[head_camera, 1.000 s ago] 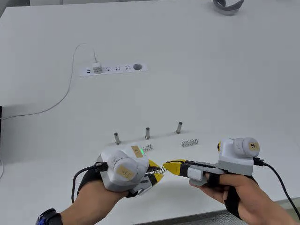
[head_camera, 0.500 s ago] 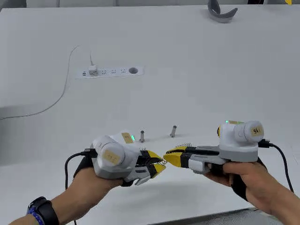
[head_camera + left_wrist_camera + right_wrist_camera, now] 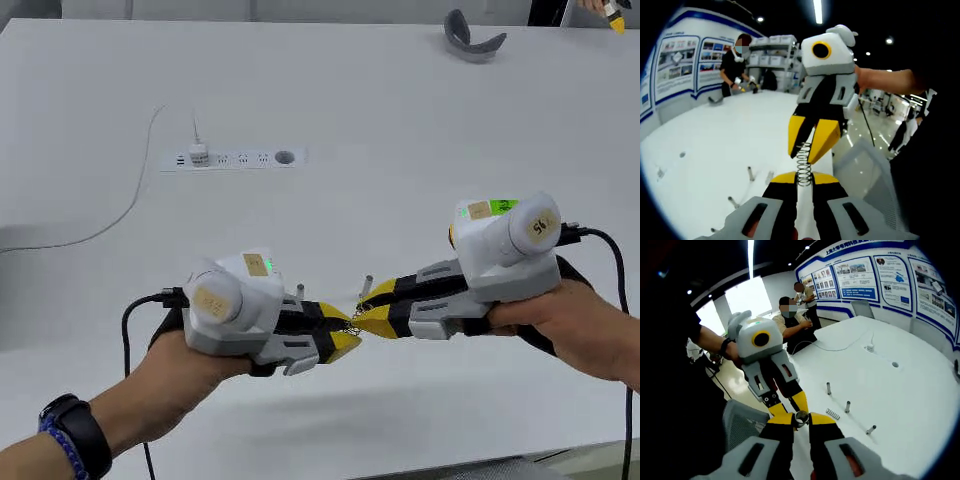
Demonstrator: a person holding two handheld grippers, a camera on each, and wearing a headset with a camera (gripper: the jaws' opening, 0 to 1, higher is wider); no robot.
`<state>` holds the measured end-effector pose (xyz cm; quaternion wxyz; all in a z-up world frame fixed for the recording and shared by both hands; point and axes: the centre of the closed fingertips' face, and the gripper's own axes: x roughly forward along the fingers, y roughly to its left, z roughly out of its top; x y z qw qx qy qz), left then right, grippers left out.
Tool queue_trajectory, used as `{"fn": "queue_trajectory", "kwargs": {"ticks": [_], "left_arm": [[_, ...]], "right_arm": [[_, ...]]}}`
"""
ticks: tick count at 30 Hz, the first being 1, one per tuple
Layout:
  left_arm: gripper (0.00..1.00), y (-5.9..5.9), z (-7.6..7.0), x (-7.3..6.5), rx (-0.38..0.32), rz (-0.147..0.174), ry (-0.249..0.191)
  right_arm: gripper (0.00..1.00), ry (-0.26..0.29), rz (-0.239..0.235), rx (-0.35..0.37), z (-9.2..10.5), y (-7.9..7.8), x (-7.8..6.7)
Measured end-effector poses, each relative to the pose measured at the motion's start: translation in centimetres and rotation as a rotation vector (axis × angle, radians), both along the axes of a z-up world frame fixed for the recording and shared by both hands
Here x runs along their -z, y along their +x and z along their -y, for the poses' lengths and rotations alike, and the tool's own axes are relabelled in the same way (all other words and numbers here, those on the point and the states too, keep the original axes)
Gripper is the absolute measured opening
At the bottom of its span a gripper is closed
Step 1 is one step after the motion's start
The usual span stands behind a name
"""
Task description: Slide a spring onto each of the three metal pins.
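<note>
White bench (image 3: 450,150), wide and mostly bare.

Head view:
- A power strip (image 3: 235,158) lies toward the far left, and its cable (image 3: 140,200) runs off toward the left edge.
- A grey curved piece (image 3: 473,30) sits at the far edge.
- Near the front edge both grippers are held up, tip to tip.
- The left gripper (image 3: 346,340) and right gripper (image 3: 362,320) meet on one spring (image 3: 354,329), which is off the bench surface.
- Two metal pins (image 3: 367,285) stand upright on the bench just behind the tips.

Left gripper view:
- The room has wall posters (image 3: 685,55) and ceiling lights. A person (image 3: 737,65) stands at the bench's far end.
- This gripper's jaws are closed on the near end of the spring (image 3: 803,165).
- The spring runs straight out to the right gripper (image 3: 806,154), whose yellow jaws pinch the other end.
- Three pins (image 3: 751,173) stand on the bench beyond.

Right gripper view:
- This gripper's jaws are clamped on the spring (image 3: 801,416), seen end-on as a ring.
- The left gripper (image 3: 790,409) faces it.
- Three pins (image 3: 847,406) stand upright in a row.
- A second spring (image 3: 832,414) lies flat near the middle pin.
- People (image 3: 790,320) are at the far end of the bench.
</note>
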<state>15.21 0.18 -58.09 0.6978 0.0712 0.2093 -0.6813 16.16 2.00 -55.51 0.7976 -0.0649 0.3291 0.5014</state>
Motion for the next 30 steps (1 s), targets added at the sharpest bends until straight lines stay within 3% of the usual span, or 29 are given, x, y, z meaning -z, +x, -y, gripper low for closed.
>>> {"fn": "queue_trajectory", "kwargs": {"ticks": [9, 14, 30], "left_arm": [[0.1, -0.3, -0.4, -0.2, 0.011, 0.021, -0.003], [0.1, -0.5, -0.6, -0.3, 0.019, 0.029, -0.005], [0.1, -1.2, -0.9, -0.6, 0.046, 0.06, 0.0]], "right_arm": [[0.12, -0.075, 0.004, -0.117, -0.6, -0.6, 0.0], [0.13, -0.146, 0.018, -0.189, -0.5, -1.0, 0.3], [0.13, -0.203, 0.007, -0.323, -1.3, -2.0, 1.3]]}}
